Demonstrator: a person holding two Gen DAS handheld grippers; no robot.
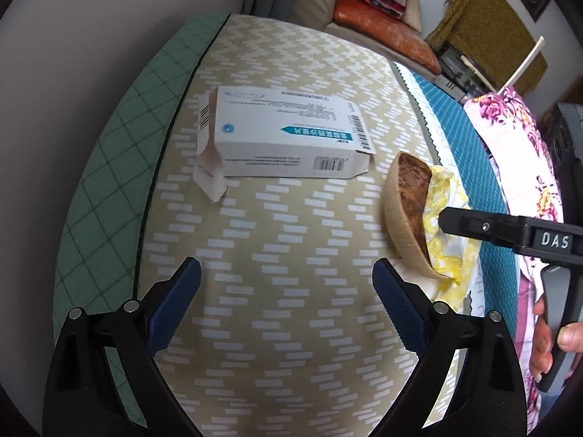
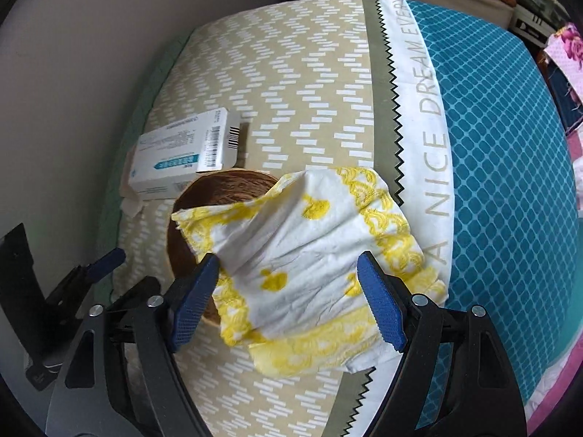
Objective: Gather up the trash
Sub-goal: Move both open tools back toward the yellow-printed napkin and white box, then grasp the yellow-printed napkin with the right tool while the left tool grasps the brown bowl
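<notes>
A crumpled white napkin with yellow print (image 2: 309, 247) lies draped over the rim of a brown bowl (image 2: 226, 189) on a beige patterned bedcover (image 2: 291, 73). My right gripper (image 2: 289, 266) is open just above the napkin, and its blue pads flank the napkin without pressing it. A white cardboard box with teal print (image 1: 284, 138) lies beyond the bowl, one end flap open. My left gripper (image 1: 286, 273) is open over bare cover, nearer than the box and left of the bowl (image 1: 404, 211). One black finger of the right gripper (image 1: 481, 226) reaches over the napkin (image 1: 446, 215).
A teal section (image 2: 503, 145) and a white lettered band (image 2: 430, 145) adjoin the beige cover on the right. A green quilted edge (image 1: 109, 182) and a wall run along the left. Floral fabric (image 1: 517, 145) and cushions (image 1: 386, 25) lie beyond. A hand (image 1: 561, 331) holds the right gripper's handle.
</notes>
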